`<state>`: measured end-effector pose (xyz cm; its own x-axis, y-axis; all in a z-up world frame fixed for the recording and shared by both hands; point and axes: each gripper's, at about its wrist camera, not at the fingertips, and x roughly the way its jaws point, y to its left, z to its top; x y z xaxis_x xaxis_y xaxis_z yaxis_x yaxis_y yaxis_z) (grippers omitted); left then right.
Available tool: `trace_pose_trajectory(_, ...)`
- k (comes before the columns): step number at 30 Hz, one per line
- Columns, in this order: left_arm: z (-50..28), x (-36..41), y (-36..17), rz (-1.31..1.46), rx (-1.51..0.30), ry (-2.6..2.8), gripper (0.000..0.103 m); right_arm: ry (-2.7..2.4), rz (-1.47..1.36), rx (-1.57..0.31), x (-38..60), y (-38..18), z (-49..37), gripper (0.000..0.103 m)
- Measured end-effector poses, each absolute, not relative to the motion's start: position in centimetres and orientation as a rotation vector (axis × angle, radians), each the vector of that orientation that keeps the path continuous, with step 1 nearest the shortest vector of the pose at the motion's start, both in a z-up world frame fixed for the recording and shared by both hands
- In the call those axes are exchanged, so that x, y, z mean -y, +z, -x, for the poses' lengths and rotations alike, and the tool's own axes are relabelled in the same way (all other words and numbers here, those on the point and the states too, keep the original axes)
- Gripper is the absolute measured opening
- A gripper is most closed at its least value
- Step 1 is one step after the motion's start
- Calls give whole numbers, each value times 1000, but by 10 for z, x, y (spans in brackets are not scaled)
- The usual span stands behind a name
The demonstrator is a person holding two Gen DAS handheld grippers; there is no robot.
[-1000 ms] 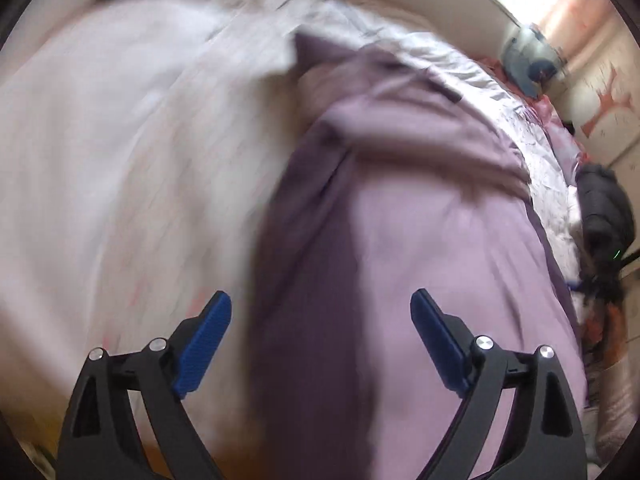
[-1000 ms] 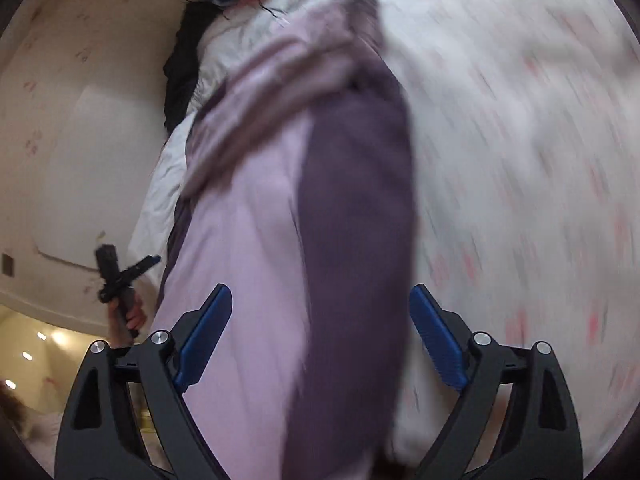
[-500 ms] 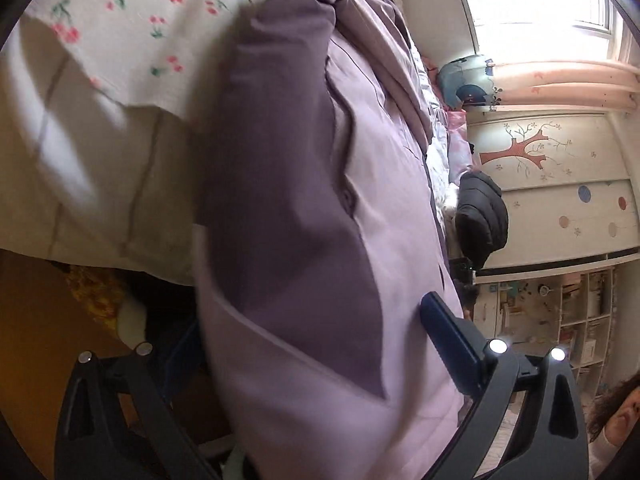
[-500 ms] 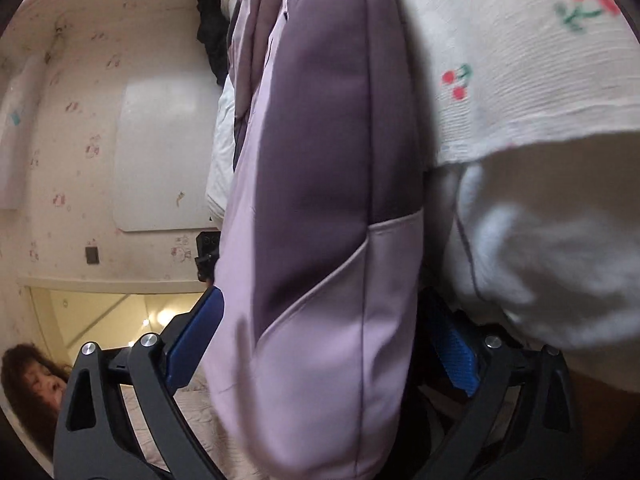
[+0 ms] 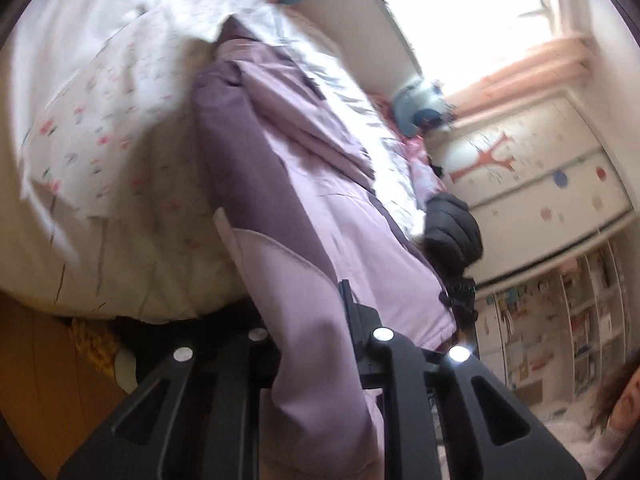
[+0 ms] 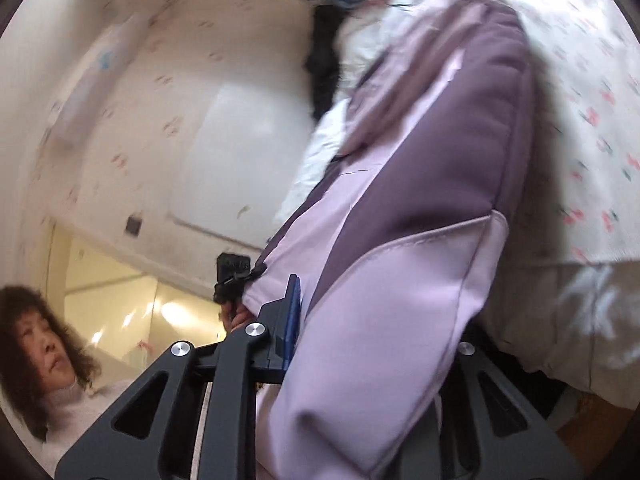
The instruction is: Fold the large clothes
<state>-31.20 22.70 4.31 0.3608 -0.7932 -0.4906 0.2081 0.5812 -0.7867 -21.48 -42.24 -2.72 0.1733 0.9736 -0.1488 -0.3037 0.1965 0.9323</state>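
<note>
A large jacket in pale lilac and dark purple (image 5: 304, 184) lies lengthwise on the bed and hangs over its near edge. It also fills the right wrist view (image 6: 424, 184). My left gripper (image 5: 308, 320) is shut on the jacket's pale hem at the bed's edge. My right gripper (image 6: 372, 320) is shut on the hem too, at the other corner. The fabric bunches between both pairs of jaws and hides most of the blue pads.
The bed carries a white cherry-print cover (image 5: 120, 128). A black puffy garment (image 5: 452, 232) lies by the jacket's far side. A painted wardrobe (image 5: 532, 184) and shelves (image 5: 568, 328) stand to the right. The person's face (image 6: 44, 344) shows at lower left.
Both grippers dropped to the bed's near edge and closed on the jacket's hem. One second ago both stood open above the jacket.
</note>
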Motion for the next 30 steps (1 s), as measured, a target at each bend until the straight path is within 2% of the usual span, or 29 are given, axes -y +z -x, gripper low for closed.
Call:
trace_pose_trajectory(1,313,-225,41,670,-1018,-732,19,1118,-914,-989,422,-35,215,28)
trace_pose_trajectory(3,311,-226,19,660,-1097,-731,29,1074,-920,-1075,429,-62,212,42)
trace_pose_trajectory(4,309,-229,-1,670,-1159,-733,46,1061,-939,-1116,432,-78,213,53)
trace_pose_trajectory(5,307,-233,-19,681,-1213,-719,58,1040,-958,-1159,434,-96,215,54)
trace_pose_trajectory(7,305,-242,-52,721,-1281,-689,67,1010,-1018,-1201,442,-122,220,54)
trace_pose_trajectory(10,308,-252,-75,826,-1274,-682,82,1030,-1093,-1166,444,-135,231,54)
trace_pose_trajectory(13,315,-246,-72,835,-1238,-677,81,1054,-1070,-1134,439,-126,237,55)
trace_pose_trajectory(14,316,-242,-64,803,-1209,-655,75,1054,-1053,-1114,438,-120,237,55)
trace_pose_trajectory(15,318,-243,-59,780,-1189,-651,63,1048,-1035,-1083,440,-112,236,55)
trace_pose_trajectory(16,318,-239,-50,746,-1176,-640,39,1042,-1022,-1051,441,-105,236,52)
trace_pose_trajectory(17,319,-236,-41,709,-1156,-599,29,1034,-1010,-1028,442,-99,236,40)
trace_pose_trajectory(19,319,-233,-22,681,-1105,-571,20,1020,-984,-976,442,-82,235,30)
trace_pose_trajectory(22,328,-230,12,656,-1010,-579,16,1038,-943,-916,440,-54,241,24)
trace_pose_trajectory(25,341,-220,45,583,-938,-649,15,1115,-901,-881,439,-32,253,24)
trace_pose_trajectory(27,347,-213,53,505,-946,-682,16,1134,-874,-939,437,-34,258,27)
trace_pose_trajectory(28,348,-209,47,445,-984,-674,18,1115,-863,-977,441,-42,258,34)
trace_pose_trajectory(29,347,-208,34,405,-1043,-653,26,1091,-864,-1025,443,-53,258,49)
trace_pose_trajectory(30,344,-210,24,386,-1099,-633,31,1060,-883,-1096,446,-74,258,53)
